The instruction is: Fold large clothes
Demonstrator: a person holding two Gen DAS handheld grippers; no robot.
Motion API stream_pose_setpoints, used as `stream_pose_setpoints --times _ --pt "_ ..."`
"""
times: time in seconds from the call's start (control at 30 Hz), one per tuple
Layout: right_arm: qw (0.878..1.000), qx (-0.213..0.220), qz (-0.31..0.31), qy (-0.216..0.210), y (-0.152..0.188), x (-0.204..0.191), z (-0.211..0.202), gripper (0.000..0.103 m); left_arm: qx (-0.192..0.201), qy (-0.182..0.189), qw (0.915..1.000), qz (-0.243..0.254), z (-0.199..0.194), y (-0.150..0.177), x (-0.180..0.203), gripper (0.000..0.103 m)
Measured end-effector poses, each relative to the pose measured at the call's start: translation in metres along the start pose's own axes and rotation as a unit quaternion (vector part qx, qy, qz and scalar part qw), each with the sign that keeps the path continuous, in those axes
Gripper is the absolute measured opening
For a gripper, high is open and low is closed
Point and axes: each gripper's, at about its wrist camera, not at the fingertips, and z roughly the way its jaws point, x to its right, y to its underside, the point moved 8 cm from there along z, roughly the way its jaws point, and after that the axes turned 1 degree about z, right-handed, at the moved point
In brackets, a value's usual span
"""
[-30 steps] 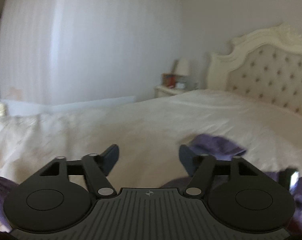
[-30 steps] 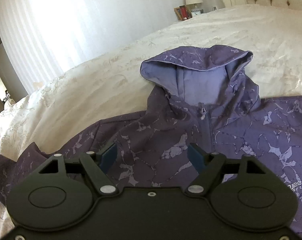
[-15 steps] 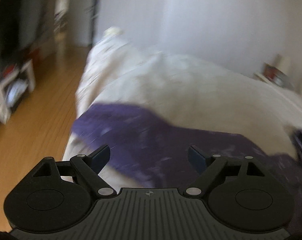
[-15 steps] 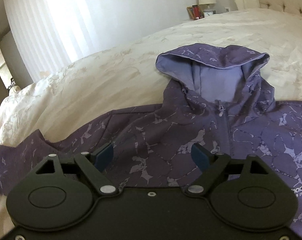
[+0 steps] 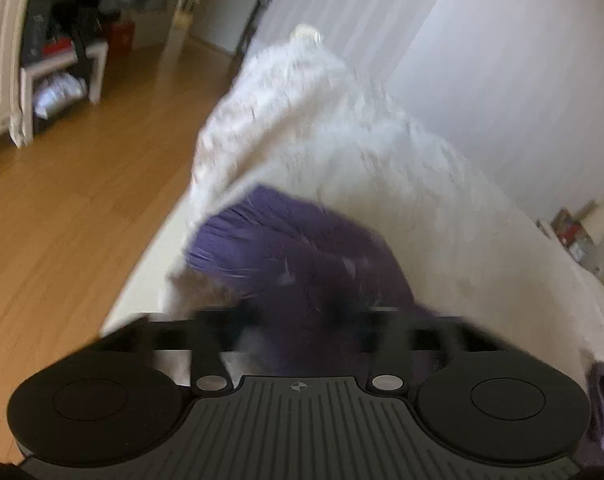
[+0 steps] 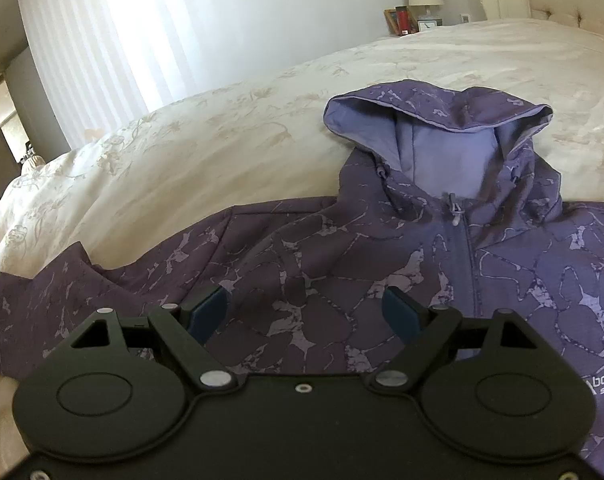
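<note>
Right gripper (image 6: 303,312) agape over jacket (image 6: 341,272), bed (image 6: 222,152) beyond.

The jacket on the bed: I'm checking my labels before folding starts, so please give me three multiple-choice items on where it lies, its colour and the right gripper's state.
1. Where does the jacket lie?
A. on the floor
B. on the bed
C. on a chair

2. What colour is the jacket?
A. purple
B. red
C. green

3. How is the right gripper?
A. shut on the hood
B. shut on a sleeve
C. open above the jacket

Answers: 1 B, it is spread on the cream bedcover; 2 A, purple cloth with a paler pattern; 3 C, its blue fingers stand wide apart with nothing between them.
</note>
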Motion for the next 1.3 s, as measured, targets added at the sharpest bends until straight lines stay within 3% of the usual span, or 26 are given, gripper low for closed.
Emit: stream_pose_setpoints --times 0.13,0.27,0.37,0.5,0.67,0.77,0.93,1.03,1.23,1.3 --pt "1.0 0.001 0.008 0.003 -0.001 0.004 0.0 0.086 0.044 0.034 0.9969 0.055 -0.032 -0.01 0.036 0.014" --pt "1.0 0.003 0.016 0.01 -0.003 0.009 -0.002 0.086 0.078 0.113 0.9787 0.152 -0.084 -0.012 0.11 0.014" --pt "1.0 0.006 0.022 0.018 -0.005 0.015 -0.005 0.086 0.099 0.186 0.9555 0.207 -0.124 -0.005 0.177 0.014" --pt "0.999 0.015 0.039 0.03 -0.009 0.028 -0.009 0.086 0.105 0.294 0.9181 0.245 -0.168 0.016 0.264 0.014" --pt "0.996 0.026 0.064 0.049 -0.015 0.054 -0.015 0.086 0.079 0.401 0.8652 0.291 -0.196 0.075 0.352 0.014" --pt "0.993 0.026 0.089 0.067 -0.015 0.076 -0.017 0.086 0.035 0.443 0.8491 0.286 -0.195 0.12 0.381 0.014" --pt "0.988 0.029 0.117 0.095 -0.014 0.108 -0.023 0.086 -0.034 0.46 0.8392 0.287 -0.162 0.179 0.406 0.016" --pt "0.984 0.027 0.136 0.111 -0.009 0.122 -0.025 0.086 -0.067 0.465 0.8218 0.322 -0.153 0.206 0.413 0.028" --pt "0.982 0.021 0.14 0.125 -0.004 0.128 -0.021 0.086 -0.053 0.451 0.8063 0.38 -0.167 0.219 0.376 0.061" --pt "0.982 0.02 0.138 0.131 -0.003 0.129 -0.019 0.086 -0.046 0.435 0.8097 0.391 -0.17 0.224 0.363 0.062"
